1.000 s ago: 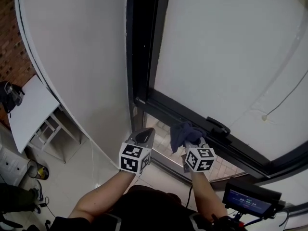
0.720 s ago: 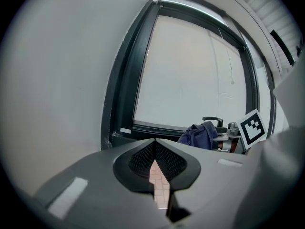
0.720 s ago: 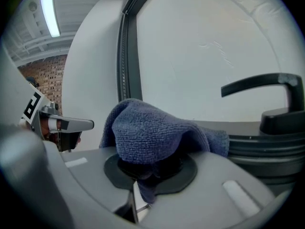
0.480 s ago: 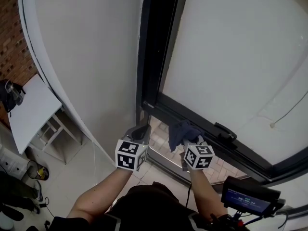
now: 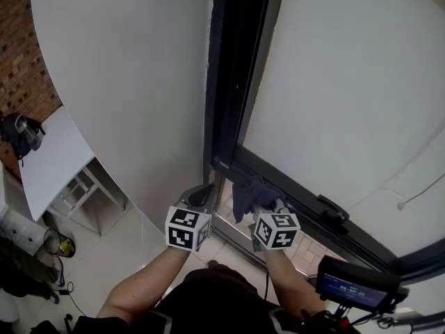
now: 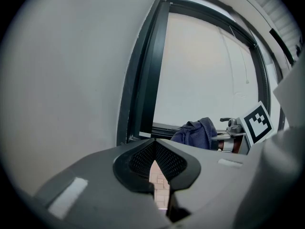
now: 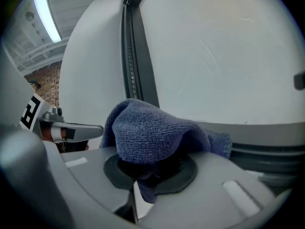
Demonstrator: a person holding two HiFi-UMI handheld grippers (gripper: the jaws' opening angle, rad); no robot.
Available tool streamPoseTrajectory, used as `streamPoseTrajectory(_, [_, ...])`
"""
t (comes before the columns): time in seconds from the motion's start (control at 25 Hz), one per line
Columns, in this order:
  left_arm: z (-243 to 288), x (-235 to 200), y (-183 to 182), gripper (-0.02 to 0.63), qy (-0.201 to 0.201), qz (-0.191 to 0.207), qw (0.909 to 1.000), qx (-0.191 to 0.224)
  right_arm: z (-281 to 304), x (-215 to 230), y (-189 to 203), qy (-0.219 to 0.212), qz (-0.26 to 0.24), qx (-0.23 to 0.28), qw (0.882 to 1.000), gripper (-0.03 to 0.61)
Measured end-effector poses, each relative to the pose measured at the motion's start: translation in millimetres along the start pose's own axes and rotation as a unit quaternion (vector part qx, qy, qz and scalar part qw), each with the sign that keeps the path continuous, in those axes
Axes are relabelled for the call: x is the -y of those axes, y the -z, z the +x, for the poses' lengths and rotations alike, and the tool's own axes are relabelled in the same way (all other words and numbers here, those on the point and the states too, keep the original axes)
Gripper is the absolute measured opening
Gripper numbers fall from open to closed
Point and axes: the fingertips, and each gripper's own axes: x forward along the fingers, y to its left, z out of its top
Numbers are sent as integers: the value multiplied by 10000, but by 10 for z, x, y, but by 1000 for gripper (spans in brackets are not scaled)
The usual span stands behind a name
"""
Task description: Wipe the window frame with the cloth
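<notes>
I have the cloth [image 7: 151, 128] pinched in my right gripper [image 5: 261, 204]. The blue fabric is bunched over the tips of the jaws and stands out in front of them. It is just beside the lower left corner of the window frame [image 5: 233, 82], where the upright bar meets the bottom rail. I cannot tell whether it already touches the rail.

My left gripper [image 5: 201, 195] is near the same corner, on its left side. Its jaws are pressed together with nothing between them.

I judge that the wiping of the bottom rail is only at its beginning, at the corner. The next move, I think, asks me to press the cloth flat on the rail and draw it along, away from the corner. The grip must be firm so the fabric is not pulled out. Further from the corner, a handle [image 5: 332, 207] sits on the rail, and I would have to go around it.
</notes>
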Motion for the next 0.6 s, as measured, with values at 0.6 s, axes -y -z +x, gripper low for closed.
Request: streamPoseTrajectory(0.6, [163,-329,-67,-6,-434,98,9989,-158,591,-465,-119,-509,-87,-95,9986,47])
